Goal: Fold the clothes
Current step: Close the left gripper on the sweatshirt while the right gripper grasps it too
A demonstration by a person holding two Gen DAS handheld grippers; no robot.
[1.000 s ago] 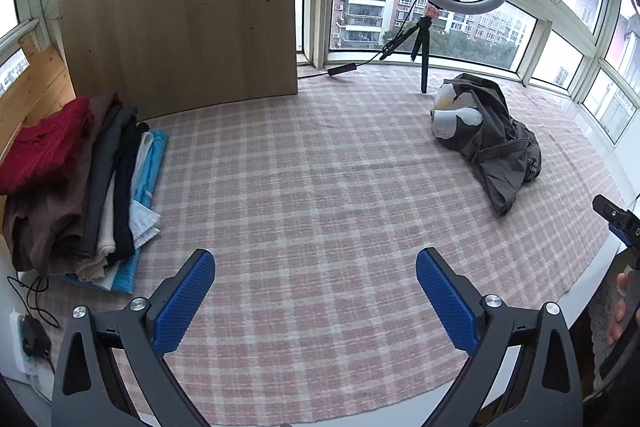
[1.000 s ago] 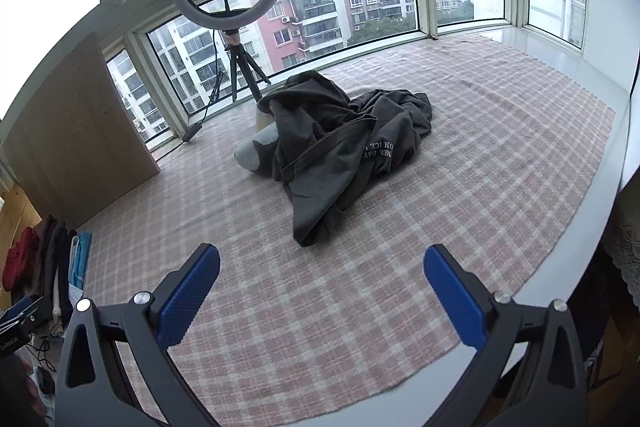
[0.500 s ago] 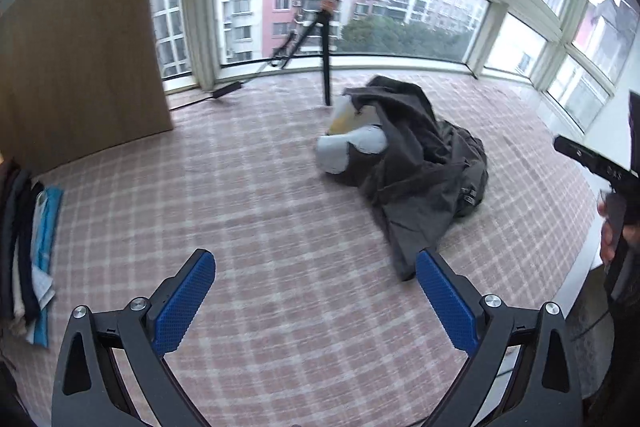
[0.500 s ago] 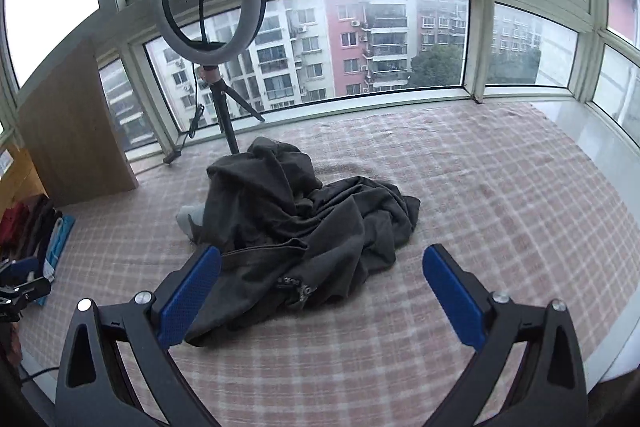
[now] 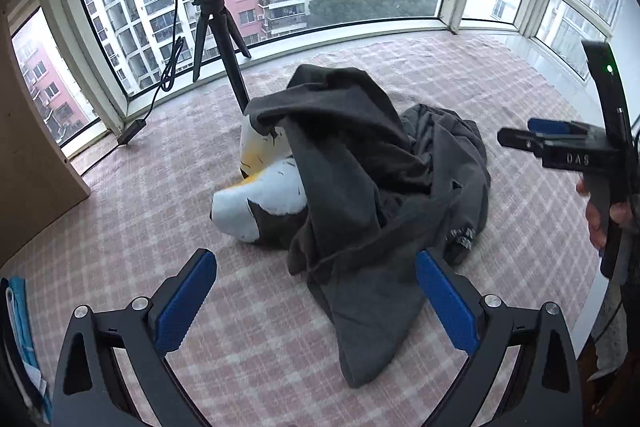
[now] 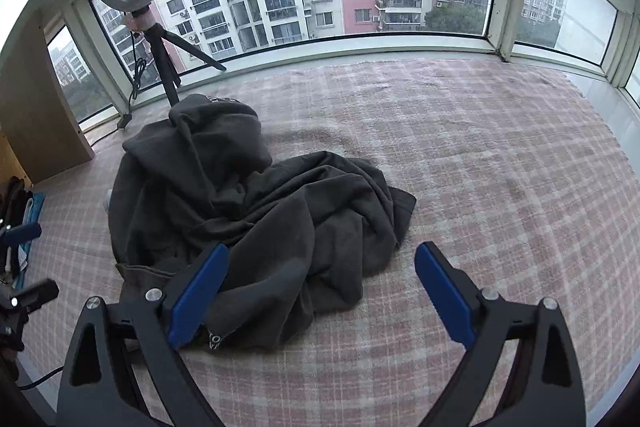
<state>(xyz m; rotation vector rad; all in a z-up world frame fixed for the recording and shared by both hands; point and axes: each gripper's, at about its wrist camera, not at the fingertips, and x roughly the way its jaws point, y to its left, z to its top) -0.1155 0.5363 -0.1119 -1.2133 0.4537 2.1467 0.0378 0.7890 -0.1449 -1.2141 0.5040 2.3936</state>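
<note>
Your left gripper (image 5: 316,301) has its blue-padded jaws spread wide, nothing between them, hovering over the pink plaid cloth surface (image 5: 248,339). Your right gripper (image 6: 320,297) is likewise spread and empty. The crumpled dark grey sweatshirt (image 5: 360,187) lies just ahead of both, its hem reaching between the left one's pads. A white-and-yellow garment (image 5: 260,203) pokes out beneath it, front-left. The black ring-light tripod (image 5: 220,39) stands behind the heap.
</note>
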